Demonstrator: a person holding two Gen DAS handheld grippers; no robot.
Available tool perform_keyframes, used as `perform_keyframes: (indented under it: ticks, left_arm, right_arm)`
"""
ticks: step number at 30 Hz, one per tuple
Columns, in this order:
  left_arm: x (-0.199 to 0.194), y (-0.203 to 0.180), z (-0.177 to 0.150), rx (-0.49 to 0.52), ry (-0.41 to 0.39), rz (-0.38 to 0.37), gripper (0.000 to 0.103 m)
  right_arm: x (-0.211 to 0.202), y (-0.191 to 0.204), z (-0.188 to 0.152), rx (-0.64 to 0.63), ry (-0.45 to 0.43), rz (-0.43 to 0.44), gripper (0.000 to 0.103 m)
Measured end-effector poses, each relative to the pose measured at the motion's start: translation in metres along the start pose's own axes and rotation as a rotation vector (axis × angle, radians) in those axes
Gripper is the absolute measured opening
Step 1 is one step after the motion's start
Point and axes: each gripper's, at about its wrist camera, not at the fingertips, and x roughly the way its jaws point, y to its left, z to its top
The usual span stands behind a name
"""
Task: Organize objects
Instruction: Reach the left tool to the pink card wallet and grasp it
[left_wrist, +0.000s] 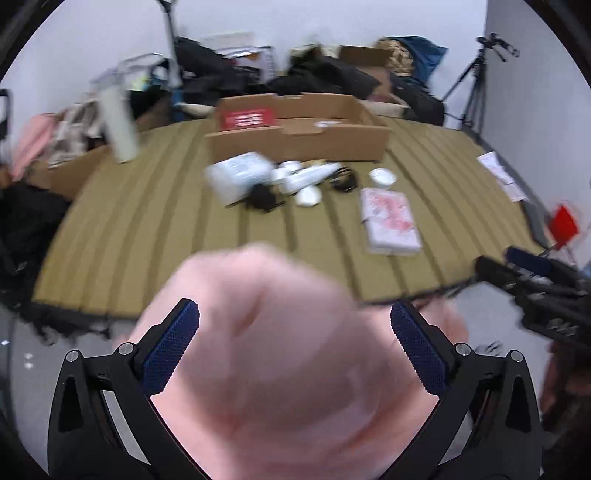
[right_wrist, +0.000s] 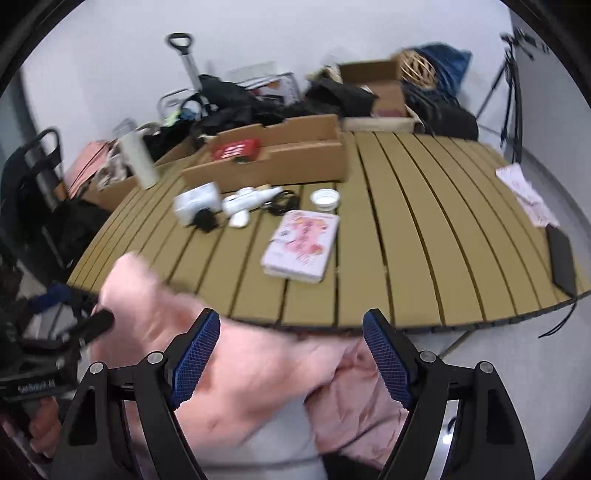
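Both claws, left (left_wrist: 295, 345) and right (right_wrist: 291, 354), gape empty off the slatted tan surface (right_wrist: 424, 236); nothing grasped yet. Next move likely: reach the pink-patterned notebook (right_wrist: 301, 243), carry to open cardboard box (right_wrist: 280, 162).

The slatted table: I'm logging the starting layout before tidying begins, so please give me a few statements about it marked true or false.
1. The pink-patterned notebook lies inside the open cardboard box. False: it lies on the tan slatted table, in front of the box.
2. A red-labelled item sits in the box. True.
3. Both tongs, left and right, are open. True.
4. The round white lid rests on the notebook. False: it lies on the table, behind the notebook.
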Motion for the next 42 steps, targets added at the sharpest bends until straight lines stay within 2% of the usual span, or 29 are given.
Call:
perform_keyframes:
  ticks: [3,6,7,8,10,12,14,15,16,17,19,23,26,28,31,34,37,38,40,41,42]
  left_arm:
    - [0.031,-0.017,0.027,0.037,0.018,-0.063,0.102]
    - [0.074,-0.032,0.049,0.031,0.116,-0.151,0.101]
    - [0.087,-0.035,0.053,0.006,0.149,-0.189,0.098]
    - [0.101,-0.038,0.056,-0.027,0.186,-0.237,0.091]
    - [0.121,-0.041,0.057,-0.062,0.239,-0.285,0.085]
    - [0.135,-0.045,0.053,-0.073,0.283,-0.291,0.075]
    - [0.142,-0.048,0.047,-0.081,0.321,-0.304,0.049]
    - [0.143,-0.049,0.045,-0.091,0.327,-0.324,0.045]
    - [0.143,-0.051,0.044,-0.102,0.318,-0.341,0.026]
    - [0.145,-0.055,0.042,-0.104,0.329,-0.365,0.018]
    - [0.150,-0.064,0.040,-0.087,0.356,-0.374,0.015]
    - [0.151,-0.063,0.041,-0.121,0.339,-0.379,0.014]
    - [0.151,-0.056,0.044,-0.178,0.298,-0.338,0.014]
    - [0.149,-0.047,0.045,-0.231,0.268,-0.297,0.014]
    - [0.147,-0.041,0.042,-0.276,0.249,-0.275,0.014]
    - [0.137,-0.039,0.039,-0.269,0.248,-0.241,0.014]
    - [0.126,-0.041,0.037,-0.253,0.257,-0.272,0.020]
    - [0.125,-0.041,0.038,-0.251,0.259,-0.279,0.024]
    - [0.125,-0.049,0.036,-0.250,0.260,-0.301,0.032]
    - [0.123,-0.047,0.034,-0.247,0.262,-0.305,0.038]
    - [0.126,-0.053,0.032,-0.245,0.268,-0.295,0.040]
  right_arm:
    - [0.033,-0.010,0.021,0.003,0.026,-0.004,0.083]
    - [0.059,-0.014,0.039,-0.009,0.045,0.014,0.079]
    - [0.068,-0.015,0.045,-0.019,0.052,0.007,0.078]
    - [0.077,-0.018,0.052,-0.032,0.059,-0.006,0.073]
    - [0.096,-0.026,0.067,-0.061,0.080,0.005,0.069]
    - [0.117,-0.036,0.082,-0.064,0.108,0.031,0.059]
    - [0.134,-0.041,0.094,-0.070,0.129,0.058,0.048]
    - [0.145,-0.042,0.100,-0.073,0.145,0.081,0.041]
    - [0.153,-0.042,0.103,-0.074,0.156,0.097,0.039]
    - [0.163,-0.041,0.107,-0.082,0.171,0.120,0.038]
    - [0.177,-0.036,0.108,-0.099,0.186,0.138,0.035]
    - [0.179,-0.034,0.106,-0.093,0.177,0.133,0.031]
    - [0.166,-0.042,0.095,-0.057,0.201,0.140,0.025]
    - [0.152,-0.045,0.079,-0.032,0.231,0.151,0.023]
    - [0.130,-0.026,0.047,-0.047,0.268,0.190,0.023]
    - [0.110,-0.015,0.034,-0.116,0.213,0.169,0.023]
    - [0.110,-0.034,0.052,-0.084,0.173,0.149,0.027]
    - [0.111,-0.038,0.057,-0.072,0.163,0.158,0.031]
    - [0.121,-0.050,0.075,-0.044,0.145,0.187,0.050]
    - [0.127,-0.055,0.083,-0.035,0.139,0.195,0.071]
    - [0.135,-0.057,0.091,-0.034,0.132,0.196,0.082]
